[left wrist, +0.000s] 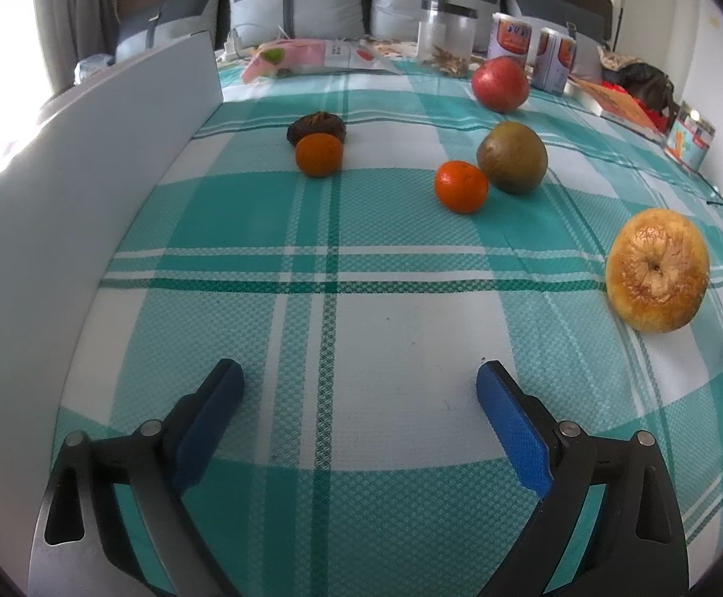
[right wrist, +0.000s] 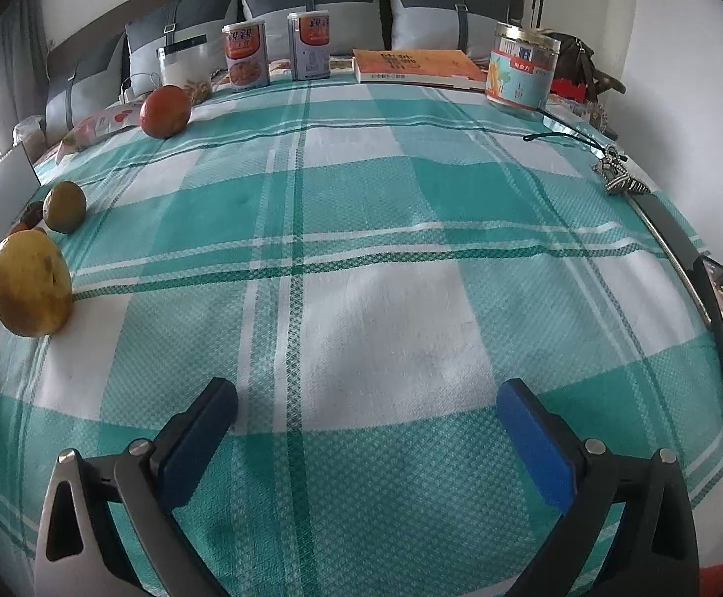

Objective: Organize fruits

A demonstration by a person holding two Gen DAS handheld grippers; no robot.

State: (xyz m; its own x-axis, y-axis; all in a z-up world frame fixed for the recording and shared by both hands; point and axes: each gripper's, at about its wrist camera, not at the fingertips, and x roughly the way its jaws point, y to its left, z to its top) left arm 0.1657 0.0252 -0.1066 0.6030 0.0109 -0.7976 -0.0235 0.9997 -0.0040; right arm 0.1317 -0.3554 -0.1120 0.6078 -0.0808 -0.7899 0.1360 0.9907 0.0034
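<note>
From the left wrist, the left tool [left wrist: 361, 378] hangs over the teal plaid cloth [left wrist: 361, 298], spread wide with nothing between its blue pads. Ahead lie two mandarins [left wrist: 461, 186], a brownish-green fruit [left wrist: 512, 157], a red apple [left wrist: 500, 83] and a wrinkled yellow apple [left wrist: 657, 271] to the right. From the right wrist, the right tool [right wrist: 367, 395] gapes just as wide and empty; the yellow apple sits at far left.
</note>
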